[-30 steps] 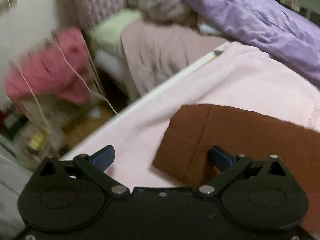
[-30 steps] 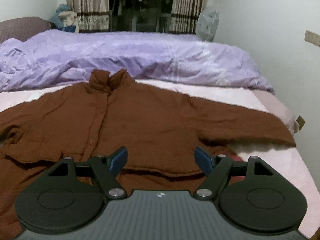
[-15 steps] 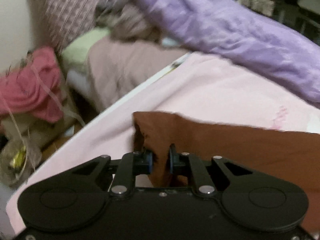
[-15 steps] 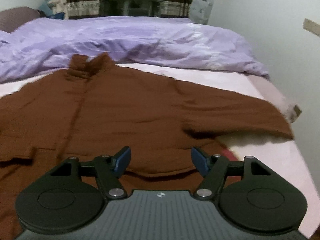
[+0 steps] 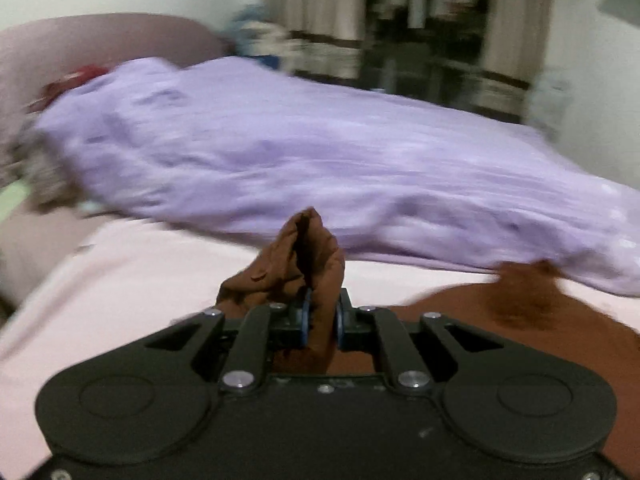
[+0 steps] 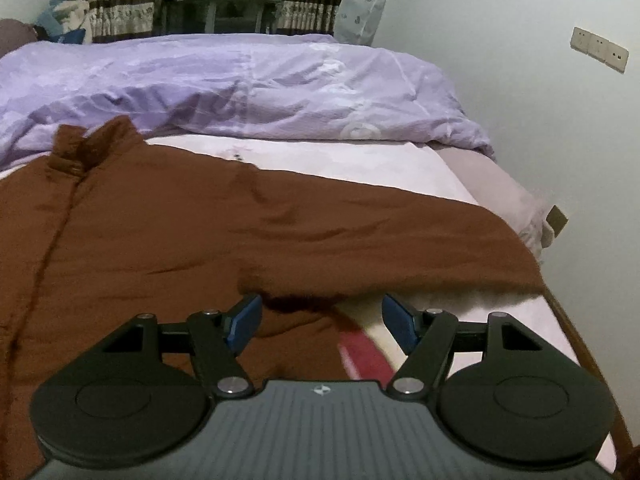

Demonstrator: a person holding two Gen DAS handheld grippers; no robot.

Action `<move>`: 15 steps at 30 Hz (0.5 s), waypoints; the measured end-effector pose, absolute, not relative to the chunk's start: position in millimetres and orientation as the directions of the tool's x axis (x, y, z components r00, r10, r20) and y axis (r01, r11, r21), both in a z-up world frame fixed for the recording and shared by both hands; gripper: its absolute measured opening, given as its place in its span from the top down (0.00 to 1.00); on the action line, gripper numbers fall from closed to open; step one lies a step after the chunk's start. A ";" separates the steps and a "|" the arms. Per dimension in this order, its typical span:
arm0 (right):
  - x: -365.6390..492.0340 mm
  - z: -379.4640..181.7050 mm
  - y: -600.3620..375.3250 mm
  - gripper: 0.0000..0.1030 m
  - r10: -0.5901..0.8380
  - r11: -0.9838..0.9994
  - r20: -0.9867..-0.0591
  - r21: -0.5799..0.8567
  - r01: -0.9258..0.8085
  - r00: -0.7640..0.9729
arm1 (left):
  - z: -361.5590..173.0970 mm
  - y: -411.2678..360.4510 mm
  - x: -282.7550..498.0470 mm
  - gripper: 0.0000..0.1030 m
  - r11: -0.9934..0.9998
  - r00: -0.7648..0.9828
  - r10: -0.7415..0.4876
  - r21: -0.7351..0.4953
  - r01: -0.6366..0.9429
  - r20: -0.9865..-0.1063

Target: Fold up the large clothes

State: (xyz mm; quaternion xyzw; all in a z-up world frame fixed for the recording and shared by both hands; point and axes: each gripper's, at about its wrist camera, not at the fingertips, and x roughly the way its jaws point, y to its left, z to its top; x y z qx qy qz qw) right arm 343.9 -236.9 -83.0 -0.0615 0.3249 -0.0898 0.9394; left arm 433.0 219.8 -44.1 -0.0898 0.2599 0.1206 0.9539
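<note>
The brown shirt [image 6: 200, 232] lies spread on the pink sheet [image 6: 360, 164] of the bed, collar toward the purple duvet [image 6: 248, 84], one sleeve reaching out to the bed's right edge. The left gripper [image 5: 320, 320] has its jaws pressed together on a bunched sleeve end [image 5: 308, 264], which stands up in a peak above the pads; its view is blurred. The rest of the shirt shows low at the right there. The right gripper [image 6: 322, 322] hangs over the sleeve's lower edge with jaws spread wide, nothing pinched. A red-striped blanket [image 6: 360, 352] shows beneath it
</note>
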 end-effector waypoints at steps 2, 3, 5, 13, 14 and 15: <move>350.9 -90.0 -249.3 0.21 -0.249 0.967 -0.604 -0.195 0.162 0.757 | -48.0 174.6 452.2 0.93 0.968 0.854 0.117 -0.134 -0.212 -0.507; 352.6 -93.5 -256.0 0.21 -0.263 0.964 -0.607 -0.199 0.177 0.750 | -51.5 153.9 461.8 0.94 0.973 0.854 0.083 -0.145 -0.182 -0.513; 354.3 -99.5 -272.6 0.21 -0.271 0.963 -0.615 -0.184 0.199 0.740 | -58.5 104.7 479.8 0.95 0.982 0.849 -0.002 -0.163 -0.099 -0.529; 354.2 -111.7 -318.2 0.21 -0.288 0.950 -0.618 -0.091 0.297 0.731 | -87.3 -65.9 521.0 0.97 0.963 0.804 -0.259 -0.210 0.170 -0.535; 353.5 -112.0 -318.1 0.21 -0.304 0.947 -0.611 -0.112 0.300 0.731 | -91.1 -77.7 525.6 0.97 0.959 0.796 -0.275 -0.209 0.189 -0.540; 353.6 -113.0 -318.4 0.21 -0.315 0.944 -0.607 -0.126 0.304 0.730 | -94.7 -94.5 528.0 0.97 0.960 0.792 -0.277 -0.194 0.202 -0.544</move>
